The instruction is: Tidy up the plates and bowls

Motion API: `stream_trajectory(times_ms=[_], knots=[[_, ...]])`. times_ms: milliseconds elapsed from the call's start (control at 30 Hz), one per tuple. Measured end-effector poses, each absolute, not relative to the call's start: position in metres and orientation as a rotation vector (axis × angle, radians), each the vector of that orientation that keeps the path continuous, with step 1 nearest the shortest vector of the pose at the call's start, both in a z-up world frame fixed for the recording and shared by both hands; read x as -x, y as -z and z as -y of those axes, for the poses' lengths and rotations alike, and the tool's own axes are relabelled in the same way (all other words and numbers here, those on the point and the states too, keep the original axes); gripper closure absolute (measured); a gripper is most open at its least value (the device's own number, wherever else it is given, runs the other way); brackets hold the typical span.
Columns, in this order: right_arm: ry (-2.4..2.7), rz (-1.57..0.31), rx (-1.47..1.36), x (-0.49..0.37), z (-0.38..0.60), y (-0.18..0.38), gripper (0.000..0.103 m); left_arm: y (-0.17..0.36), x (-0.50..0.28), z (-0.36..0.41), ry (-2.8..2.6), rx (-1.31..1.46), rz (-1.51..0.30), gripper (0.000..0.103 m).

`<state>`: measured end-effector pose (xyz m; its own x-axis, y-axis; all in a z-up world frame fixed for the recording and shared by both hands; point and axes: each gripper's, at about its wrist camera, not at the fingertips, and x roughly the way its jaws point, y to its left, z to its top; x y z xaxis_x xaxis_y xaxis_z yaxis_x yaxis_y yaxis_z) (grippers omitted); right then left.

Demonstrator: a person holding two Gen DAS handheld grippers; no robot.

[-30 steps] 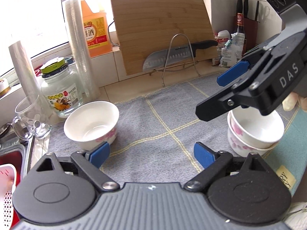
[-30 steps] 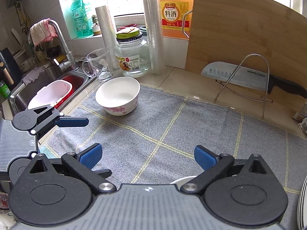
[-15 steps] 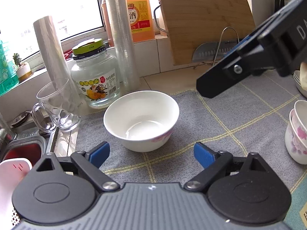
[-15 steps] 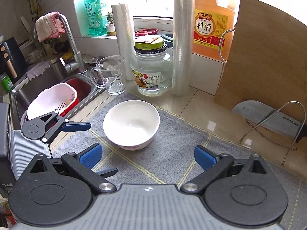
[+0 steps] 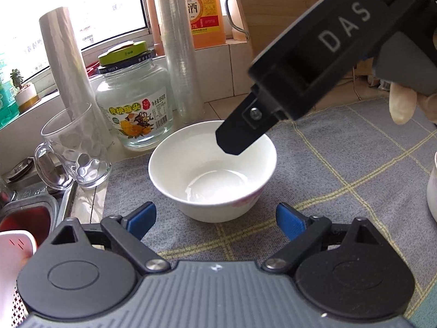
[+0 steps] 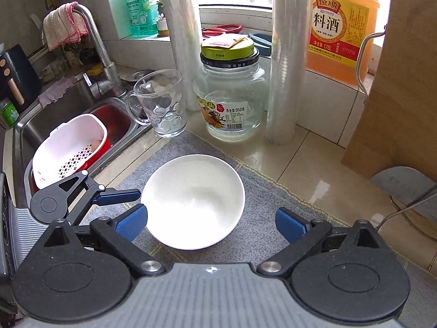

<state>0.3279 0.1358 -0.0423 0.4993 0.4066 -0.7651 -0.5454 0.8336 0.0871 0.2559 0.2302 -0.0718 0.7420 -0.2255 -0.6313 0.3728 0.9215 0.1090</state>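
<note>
A white bowl [image 5: 213, 169] with a pink flower pattern stands upright and empty on the grey checked mat [image 5: 341, 169]. My left gripper [image 5: 215, 221] is open just short of its near side. My right gripper [image 6: 210, 225] hovers over the bowl [image 6: 192, 201] from the right; its jaws are closing, the bowl's near part lies between the blue pads, and they do not touch it. In the left wrist view one of its black fingers [image 5: 240, 134] hangs over the far rim. A stack of flowered bowls [image 5: 433, 186] peeks in at the right edge.
Behind the bowl stand a glass mug [image 6: 161, 106], a glass jar with a green lid [image 6: 232, 95], two rolls of film [image 6: 284, 63], an orange cooking-wine jug [image 6: 341, 27] and a wooden cutting board [image 6: 401, 95]. The sink [image 6: 32, 134] with a white colander [image 6: 68, 147] lies left.
Both grippers have swung left toward the single bowl, which now looms larger. The right gripper has come over that bowl. The stacked bowls have slid to the right edge.
</note>
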Motion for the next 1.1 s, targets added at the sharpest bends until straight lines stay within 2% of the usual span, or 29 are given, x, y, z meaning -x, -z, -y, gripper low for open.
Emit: stream_trajectory(times_ms=[333,667,1100], knots=[[-0.617,-0.918,0.189,-0.354,-0.15,0.058,0.014,0.073,-0.266,-0.233,0.354,-0.215,-0.638,0.01],[-0.652,-0.956,0.183,-0.373,-0.159,0.072,0.022,0.073,-0.276,-0.236,0.368,-0.189,-0.632,0.012],[-0.679,-0.967,0.167,-0.378,-0.16,0.076,0.023,0.073,-0.279,-0.236,0.376,-0.184,-0.637,0.012]])
